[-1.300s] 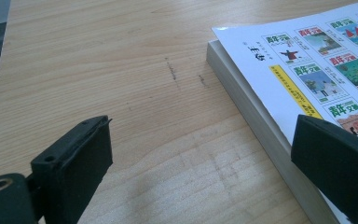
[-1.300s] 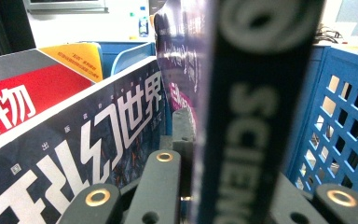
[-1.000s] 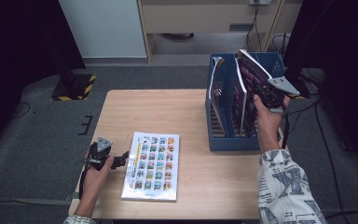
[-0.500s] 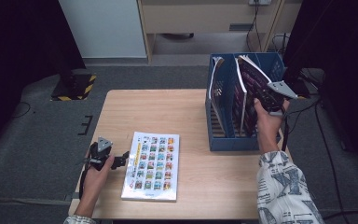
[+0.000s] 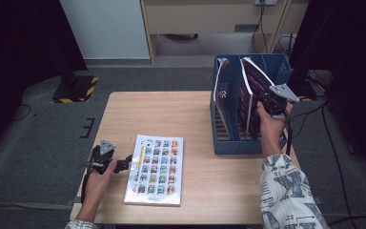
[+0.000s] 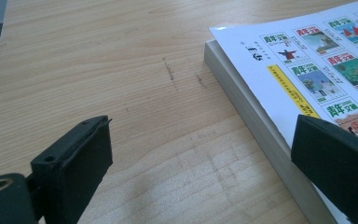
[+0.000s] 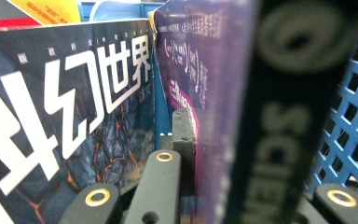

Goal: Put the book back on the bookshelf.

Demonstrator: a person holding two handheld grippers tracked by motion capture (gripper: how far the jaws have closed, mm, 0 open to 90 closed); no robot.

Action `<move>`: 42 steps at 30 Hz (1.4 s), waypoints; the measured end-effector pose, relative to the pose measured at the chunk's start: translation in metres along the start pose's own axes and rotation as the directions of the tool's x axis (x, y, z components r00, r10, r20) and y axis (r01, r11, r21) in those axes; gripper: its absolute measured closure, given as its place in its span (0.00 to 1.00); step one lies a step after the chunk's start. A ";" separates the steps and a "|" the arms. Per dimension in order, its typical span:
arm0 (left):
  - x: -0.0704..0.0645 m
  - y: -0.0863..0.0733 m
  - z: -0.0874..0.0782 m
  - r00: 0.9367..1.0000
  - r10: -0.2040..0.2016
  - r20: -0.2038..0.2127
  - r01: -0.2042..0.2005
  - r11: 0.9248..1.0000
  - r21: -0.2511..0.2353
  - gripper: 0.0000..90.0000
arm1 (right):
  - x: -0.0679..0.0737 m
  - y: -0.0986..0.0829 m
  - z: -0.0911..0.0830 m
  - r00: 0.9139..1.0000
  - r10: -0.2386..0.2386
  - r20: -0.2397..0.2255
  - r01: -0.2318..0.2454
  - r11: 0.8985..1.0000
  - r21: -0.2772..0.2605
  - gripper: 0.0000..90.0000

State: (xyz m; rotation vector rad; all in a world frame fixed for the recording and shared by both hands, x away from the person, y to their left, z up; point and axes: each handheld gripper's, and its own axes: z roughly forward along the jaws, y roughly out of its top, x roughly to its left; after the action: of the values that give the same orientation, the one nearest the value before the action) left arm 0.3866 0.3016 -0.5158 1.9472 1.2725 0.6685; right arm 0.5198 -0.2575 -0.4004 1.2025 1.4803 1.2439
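A white book (image 5: 156, 169) with a grid of small colour pictures lies flat on the wooden table (image 5: 171, 114). My left gripper (image 5: 125, 164) is open at its left edge. In the left gripper view, the left gripper (image 6: 200, 158) straddles the book (image 6: 317, 65): one jaw over the bare wood, the other over the cover's edge. My right gripper (image 5: 269, 102) is shut on a purple magazine (image 5: 252, 90) that leans in the blue file rack (image 5: 228, 143). In the right gripper view, the right gripper (image 7: 214, 140) clamps the purple magazine (image 7: 200, 70), whose dark spine hides one jaw.
A second magazine (image 7: 74, 107) with large white characters on a dark cover stands beside the held one. The rack's blue lattice wall (image 7: 354, 116) is close on the right. Another upright magazine (image 5: 221, 81) fills the rack's left slot. Grey floor surrounds the table.
My right gripper and the purple magazine have shifted slightly left and down into the rack. The left gripper and the book have stayed still.
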 end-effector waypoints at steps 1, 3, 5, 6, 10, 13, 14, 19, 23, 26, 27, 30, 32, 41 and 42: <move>0.000 0.000 0.000 1.000 0.000 0.000 0.000 1.000 0.000 0.05 | 0.000 -0.001 0.001 1.000 0.004 -0.001 -0.004 1.000 -0.002 0.93; 0.000 0.000 0.000 1.000 0.000 0.001 0.000 1.000 0.001 0.05 | 0.000 -0.005 0.002 1.000 0.002 -0.001 -0.002 1.000 0.005 0.93; 0.000 0.000 0.000 1.000 0.000 0.001 0.000 1.000 0.001 0.05 | 0.001 -0.008 0.002 1.000 0.004 0.001 -0.004 1.000 -0.003 0.93; 0.000 0.000 0.000 1.000 0.000 0.000 0.000 1.000 0.001 0.05 | 0.001 -0.009 0.002 1.000 0.004 -0.004 -0.004 1.000 -0.005 0.93; -0.001 0.000 0.000 1.000 0.002 0.000 -0.002 1.000 0.001 0.05 | 0.003 -0.010 0.001 1.000 -0.002 -0.015 0.002 1.000 -0.001 0.93; -0.001 0.000 0.000 1.000 0.003 0.000 -0.003 1.000 0.001 0.05 | 0.005 -0.010 -0.001 1.000 -0.002 -0.020 0.003 1.000 0.011 0.92; -0.001 0.000 0.000 1.000 0.003 0.000 -0.003 1.000 0.002 0.05 | 0.005 -0.010 -0.001 1.000 0.000 -0.027 0.000 1.000 0.013 0.91; -0.001 0.000 0.000 1.000 0.003 0.000 -0.003 1.000 0.001 0.05 | 0.006 -0.011 -0.004 0.999 0.011 -0.048 -0.011 1.000 0.009 0.88; -0.001 0.000 0.000 1.000 0.004 0.000 -0.004 1.000 0.001 0.05 | 0.007 -0.008 -0.005 0.999 -0.011 -0.052 0.012 1.000 0.010 0.93; -0.001 0.000 0.001 1.000 0.004 0.001 -0.004 1.000 0.000 0.05 | 0.008 -0.006 -0.004 0.999 -0.022 -0.031 0.023 1.000 0.017 0.93; -0.001 0.000 0.001 1.000 0.003 0.000 -0.003 1.000 0.001 0.05 | 0.007 -0.005 -0.003 1.000 -0.014 -0.023 0.014 1.000 0.016 0.93; 0.000 0.000 0.001 1.000 0.002 0.000 -0.002 1.000 0.001 0.05 | 0.005 -0.004 -0.002 1.000 -0.010 0.018 0.010 1.000 0.004 0.94; 0.000 0.000 0.001 1.000 0.000 0.001 0.000 1.000 -0.001 0.05 | 0.004 -0.005 -0.001 0.999 -0.011 0.035 0.011 1.000 -0.008 0.93; 0.000 0.000 0.000 1.000 0.001 0.001 -0.001 1.000 0.000 0.05 | 0.010 -0.008 0.003 0.999 -0.011 0.034 0.011 1.000 -0.007 0.93; 0.000 0.000 0.000 1.000 0.002 0.001 -0.002 1.000 0.000 0.05 | 0.011 -0.009 0.002 0.999 -0.009 0.031 0.010 1.000 -0.008 0.92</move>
State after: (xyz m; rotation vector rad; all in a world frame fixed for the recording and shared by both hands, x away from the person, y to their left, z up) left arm 0.3867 0.3012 -0.5159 1.9484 1.2706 0.6682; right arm 0.5184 -0.2469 -0.4094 1.2030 1.4555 1.2186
